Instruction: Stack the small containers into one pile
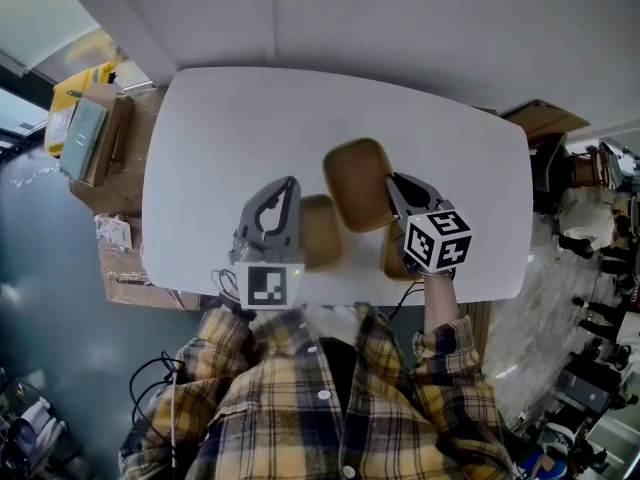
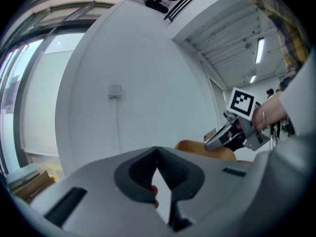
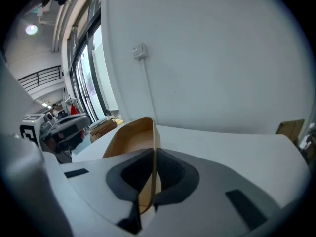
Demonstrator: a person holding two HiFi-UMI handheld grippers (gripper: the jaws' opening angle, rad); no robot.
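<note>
"White table [image 1: 230,118], bare white wall [image 1: 350,18] behind it. What is on the surface?"

"Three brown containers, all toward my edge. My right gripper [image 1: 393,181] has its fingers clamped on the thin side wall of one container [image 1: 355,183], which hangs tilted from them, open side up. A second container [image 1: 322,233] sits just beside it on the table, between my two grippers. A third container [image 1: 388,260] is mostly hidden under the right gripper's body."

"And the left fingers?"

"My left gripper [image 1: 290,182] has them pressed together at the tips and carries no container. It points out across the table toward the wall, right alongside the second container."

"What surrounds the table?"

"Cardboard boxes [image 1: 100,138] stand off its left end, with a yellow package [image 1: 75,86] beside them. Another cardboard box [image 1: 545,118] lies past the far right corner. Dark cables [image 1: 160,388] trail on the floor beside my plaid shirt [image 1: 300,408]."
</note>
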